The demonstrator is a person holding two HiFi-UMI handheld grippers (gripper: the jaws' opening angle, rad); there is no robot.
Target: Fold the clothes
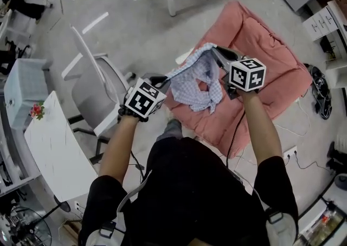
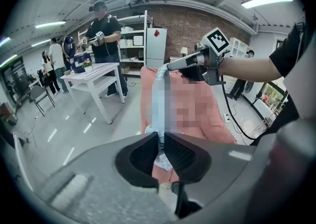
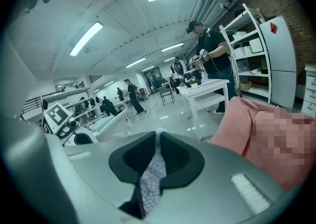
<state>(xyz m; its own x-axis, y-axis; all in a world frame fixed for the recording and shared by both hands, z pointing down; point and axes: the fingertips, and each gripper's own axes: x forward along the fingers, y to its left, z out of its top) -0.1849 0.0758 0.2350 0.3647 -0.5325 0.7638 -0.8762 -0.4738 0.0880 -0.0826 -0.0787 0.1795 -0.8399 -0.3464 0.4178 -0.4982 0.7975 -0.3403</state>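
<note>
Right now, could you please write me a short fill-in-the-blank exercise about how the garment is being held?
1. The checked garment is gripped by ___ grippers, the left gripper and the right gripper.
2. Each gripper's jaws are ___ on the fabric.
3. The garment hangs above a ___ padded mat.
4. In the head view, a white ___ stands left of the left gripper.
Missing words: both; shut; pink; chair.
</note>
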